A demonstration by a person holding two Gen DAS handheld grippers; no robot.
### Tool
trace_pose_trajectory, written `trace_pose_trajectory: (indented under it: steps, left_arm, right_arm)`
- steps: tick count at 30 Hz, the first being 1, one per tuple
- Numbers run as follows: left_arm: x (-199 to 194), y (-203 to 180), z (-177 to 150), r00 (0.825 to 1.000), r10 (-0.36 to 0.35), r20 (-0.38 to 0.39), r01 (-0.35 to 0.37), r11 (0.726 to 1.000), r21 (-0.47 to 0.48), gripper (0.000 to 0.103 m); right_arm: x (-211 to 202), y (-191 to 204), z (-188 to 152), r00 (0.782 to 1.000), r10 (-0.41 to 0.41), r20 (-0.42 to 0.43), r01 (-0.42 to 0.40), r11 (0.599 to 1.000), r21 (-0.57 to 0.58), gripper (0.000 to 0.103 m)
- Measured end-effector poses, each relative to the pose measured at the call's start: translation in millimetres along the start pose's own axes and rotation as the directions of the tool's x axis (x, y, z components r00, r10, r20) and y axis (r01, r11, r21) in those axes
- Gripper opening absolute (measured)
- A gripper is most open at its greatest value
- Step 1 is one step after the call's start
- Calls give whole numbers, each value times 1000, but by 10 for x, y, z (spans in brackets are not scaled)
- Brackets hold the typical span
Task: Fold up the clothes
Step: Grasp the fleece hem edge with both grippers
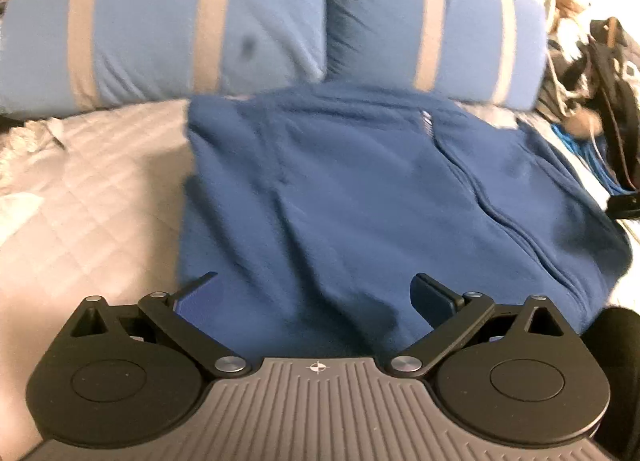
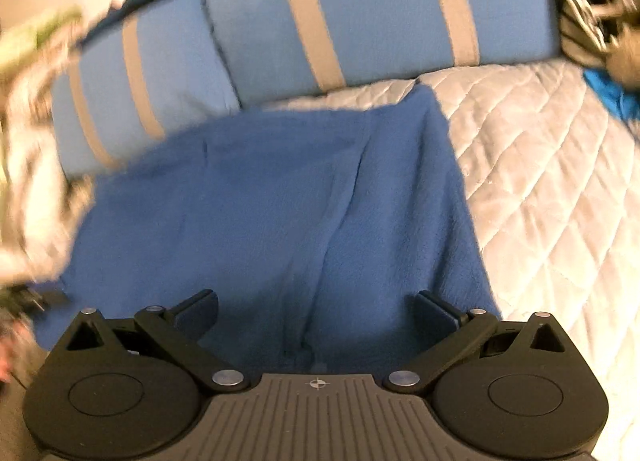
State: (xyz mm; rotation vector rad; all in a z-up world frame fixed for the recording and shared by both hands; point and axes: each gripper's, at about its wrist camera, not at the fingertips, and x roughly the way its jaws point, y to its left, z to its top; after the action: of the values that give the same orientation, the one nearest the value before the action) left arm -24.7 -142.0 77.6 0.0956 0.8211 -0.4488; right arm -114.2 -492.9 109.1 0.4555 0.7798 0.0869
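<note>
A dark blue garment [image 1: 360,197] lies spread flat on a quilted pale grey bed cover [image 1: 92,189], its far edge touching two light blue pillows with grey stripes [image 1: 168,17]. The left claw [image 1: 316,293] and the right claw [image 2: 316,309] each hover low over the garment's near edge, fingers spread wide, gripping nothing. A jumble of dark cords and clothing [image 1: 600,109] sits at the far right.
</note>
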Motion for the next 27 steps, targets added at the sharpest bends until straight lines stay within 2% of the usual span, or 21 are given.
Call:
trace_pose_trajectory:
  steps: [4, 8, 12, 16, 18, 22, 25, 27]
  left_arm:
    - [12, 357, 85, 1000, -18, 9, 19, 990, -137, 102]
    - [121, 718, 117, 999, -51, -2, 49, 963, -266, 101]
    - [285, 1045, 99, 992, -124, -4, 113, 915, -388, 101]
    - [523, 1290, 8, 977, -211, -6, 180, 846, -502, 101]
    - [597, 1376, -50, 968, -249, 33, 228, 814, -535, 101]
    - [679, 1524, -91, 940, -329, 87, 317, 755, -573, 102]
    - [734, 1621, -85, 910, -400, 110, 381, 700, -603, 102]
    - [795, 1677, -74, 882, -453, 133, 428, 649, -629, 102]
  right_arm:
    - [-9, -203, 210, 999, -46, 11, 46, 999, 20, 103]
    - [75, -380, 376, 997, -72, 4, 72, 997, 24, 103]
    - [259, -548, 456, 996, -88, -33, 89, 995, 33, 103]
    - [417, -802, 463, 999, -8, -37, 12, 992, 122, 98]
    - [517, -890, 442, 999, 14, -40, -8, 986, 165, 98]
    - [588, -922, 445, 999, 39, -4, -38, 989, 142, 103]
    - [633, -954, 478, 998, 55, 0, -55, 988, 142, 103]
    - [663, -1016, 508, 996, 85, 1, -84, 981, 175, 103]
